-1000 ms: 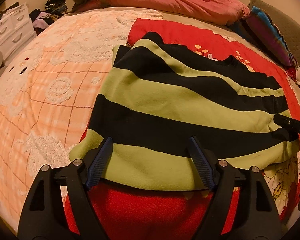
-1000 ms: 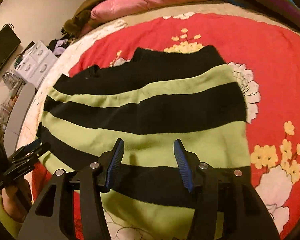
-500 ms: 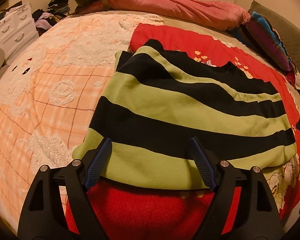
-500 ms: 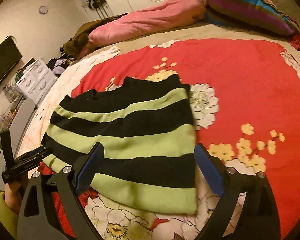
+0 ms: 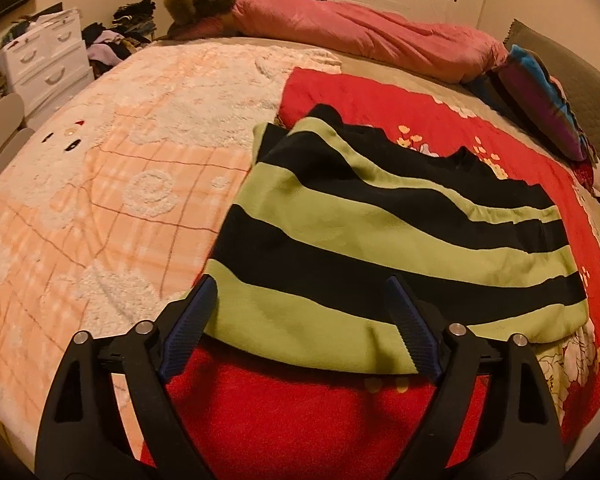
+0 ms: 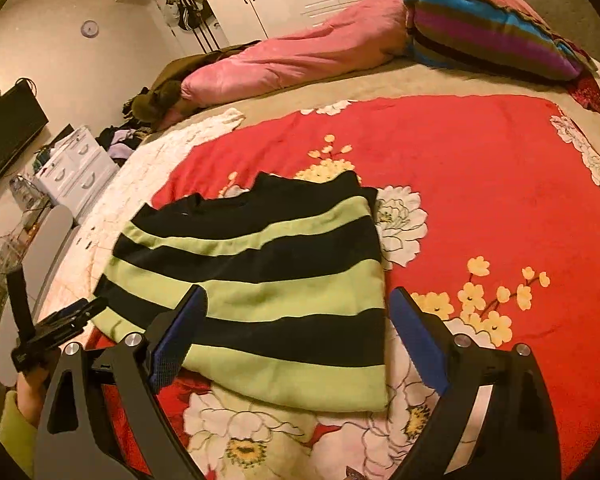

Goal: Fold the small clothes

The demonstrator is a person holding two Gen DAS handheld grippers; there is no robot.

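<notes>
A green and black striped garment (image 5: pixel 380 240) lies folded flat on the red flowered blanket (image 5: pixel 320 420); it also shows in the right wrist view (image 6: pixel 268 280). My left gripper (image 5: pixel 300 296) is open and empty, raised just before the garment's near edge. My right gripper (image 6: pixel 296 304) is open and empty, raised over the garment's near right corner. The left gripper (image 6: pixel 68 316) shows at the left edge of the right wrist view, held in a hand.
A peach and white textured blanket (image 5: pixel 100 184) covers the bed's left side. A pink duvet (image 5: pixel 360 36) and a striped pillow (image 6: pixel 488 36) lie at the far side. White drawers (image 5: pixel 48 56) and a clothes pile stand beyond the bed.
Both grippers have drawn back and up from the garment. The right gripper's jaws have opened wider and it has shifted toward the garment's right edge.
</notes>
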